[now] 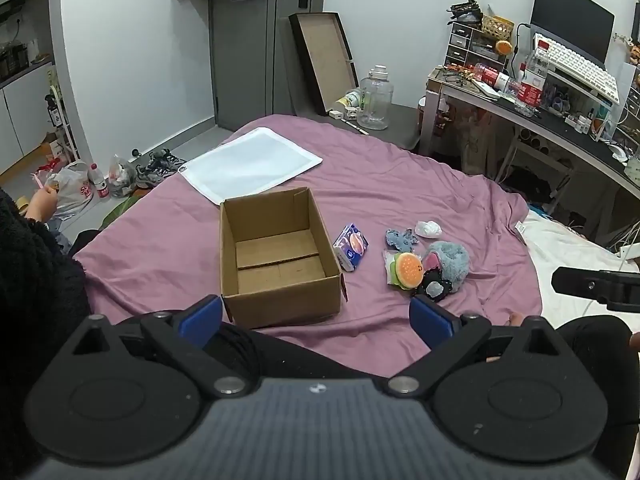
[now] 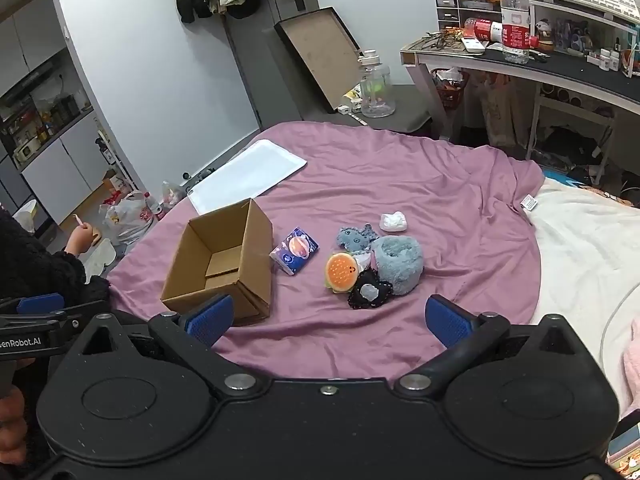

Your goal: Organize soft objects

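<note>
The soft toys, a burger plush (image 2: 341,272), a blue fluffy piece (image 2: 400,264) and a tissue pack (image 2: 295,256), lie on the pink bedspread (image 2: 420,184) just right of the empty cardboard box (image 2: 224,264), while the left gripper (image 1: 316,316) and right gripper (image 2: 329,320) hover nearer than the box, fingers spread wide and holding nothing.

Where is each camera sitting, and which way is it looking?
Left wrist view: sits on the open left gripper, facing the open brown cardboard box on the purple bedsheet; the right gripper's tip shows at right.
Right wrist view: sits on the open right gripper, facing the round orange burger plush; a hand shows low left.
Both share the box, toys and sheet.
</note>
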